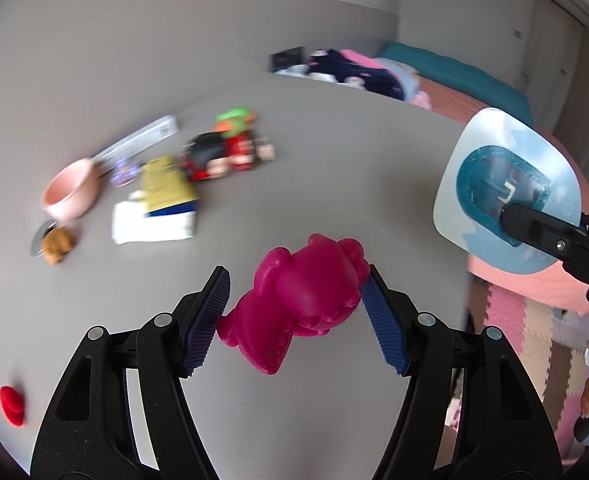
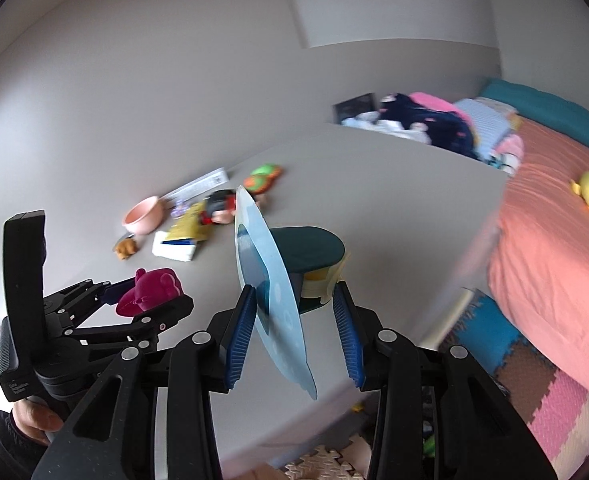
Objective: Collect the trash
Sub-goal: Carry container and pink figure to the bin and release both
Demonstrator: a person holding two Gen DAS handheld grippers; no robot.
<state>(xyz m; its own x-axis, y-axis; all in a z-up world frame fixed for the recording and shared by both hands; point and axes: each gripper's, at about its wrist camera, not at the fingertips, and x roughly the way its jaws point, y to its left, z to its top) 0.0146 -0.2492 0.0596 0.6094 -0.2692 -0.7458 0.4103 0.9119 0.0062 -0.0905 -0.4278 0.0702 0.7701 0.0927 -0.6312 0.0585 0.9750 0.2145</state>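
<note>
Left gripper (image 1: 294,312): blue pads clamped on the magenta toy (image 1: 302,308), held above the grey table (image 1: 334,152).
Right gripper (image 2: 294,336): closed on a blister pack (image 2: 270,292), pale blue card on one side, dark bubble on the other, raised off the table near its edge.
Grey table: most of both views; clutter sits at its far left.
Bed (image 2: 554,260): coral cover, right of the table.
Clutter: pink bowl (image 1: 72,194), white packet (image 1: 150,224), yellow packet (image 1: 166,184), small figures (image 1: 222,152), blurred.
Red piece (image 1: 12,404): alone, near left corner.
</note>
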